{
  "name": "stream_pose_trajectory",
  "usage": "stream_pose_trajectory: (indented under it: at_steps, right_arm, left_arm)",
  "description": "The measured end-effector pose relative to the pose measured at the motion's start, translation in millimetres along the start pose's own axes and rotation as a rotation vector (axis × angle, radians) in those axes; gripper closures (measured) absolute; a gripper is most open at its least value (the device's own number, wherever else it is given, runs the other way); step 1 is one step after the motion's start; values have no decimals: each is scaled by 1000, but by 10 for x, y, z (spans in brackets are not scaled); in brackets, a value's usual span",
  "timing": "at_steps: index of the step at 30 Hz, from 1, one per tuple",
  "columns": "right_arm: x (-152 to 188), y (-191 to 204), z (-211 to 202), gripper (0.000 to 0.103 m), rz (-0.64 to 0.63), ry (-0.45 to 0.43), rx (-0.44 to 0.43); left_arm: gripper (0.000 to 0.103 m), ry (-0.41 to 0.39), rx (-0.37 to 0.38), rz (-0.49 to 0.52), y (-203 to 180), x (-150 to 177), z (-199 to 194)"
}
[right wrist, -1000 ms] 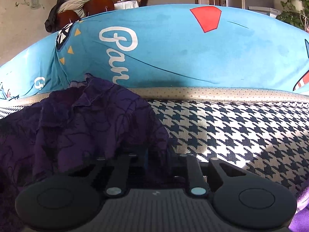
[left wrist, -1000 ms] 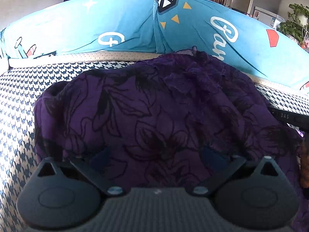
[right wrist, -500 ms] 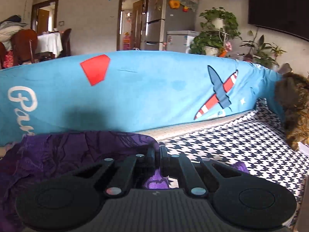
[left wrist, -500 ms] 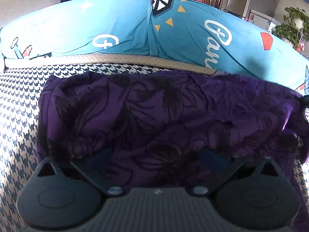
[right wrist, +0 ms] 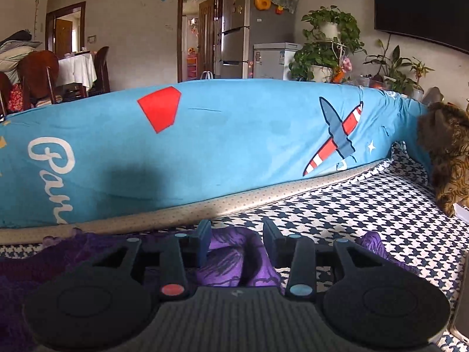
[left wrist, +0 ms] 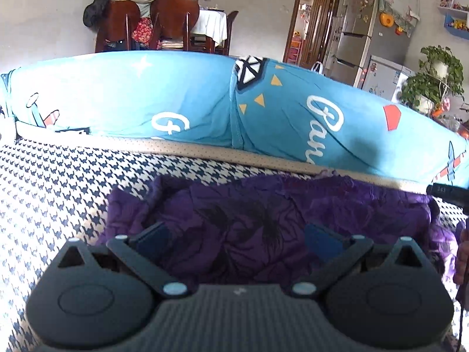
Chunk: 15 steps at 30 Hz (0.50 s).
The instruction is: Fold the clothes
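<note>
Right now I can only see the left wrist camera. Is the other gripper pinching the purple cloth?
Observer: No. The right gripper is open. Its fingers stand apart, and the purple cloth lies between them, not pinched.
Operator: Is anything else on the sofa on that side?
Observer: Yes. A brown furry thing is at the far right end of the houndstooth cover. I can't tell if it's a toy or a pet.
Operator: What's up on the wall there?
Observer: A big black screen, above the potted plants.
</note>
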State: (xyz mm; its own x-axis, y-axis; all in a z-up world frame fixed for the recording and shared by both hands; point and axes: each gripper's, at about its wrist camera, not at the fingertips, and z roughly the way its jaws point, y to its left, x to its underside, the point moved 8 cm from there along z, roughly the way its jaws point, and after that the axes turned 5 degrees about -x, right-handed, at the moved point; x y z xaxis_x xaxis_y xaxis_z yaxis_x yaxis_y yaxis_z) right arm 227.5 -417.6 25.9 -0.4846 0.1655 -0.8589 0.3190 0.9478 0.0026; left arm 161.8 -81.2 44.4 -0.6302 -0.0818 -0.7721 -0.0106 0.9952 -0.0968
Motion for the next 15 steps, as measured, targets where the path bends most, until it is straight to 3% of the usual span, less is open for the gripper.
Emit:
stream_pose_trajectory:
  at_steps: [6,10,15]
  right_arm:
    - [111,402,-160,62,-43,30,-122]
    - [266,637,-225,61,-65,78,-198]
    - [398,847,-333,61,-74,119,-270]
  left_arm:
    - [0,-11,-71,-110,438,-199,111]
    - [0,25,-108,-192,694,-210,264]
    - [0,103,-94,-294,893,-98,507]
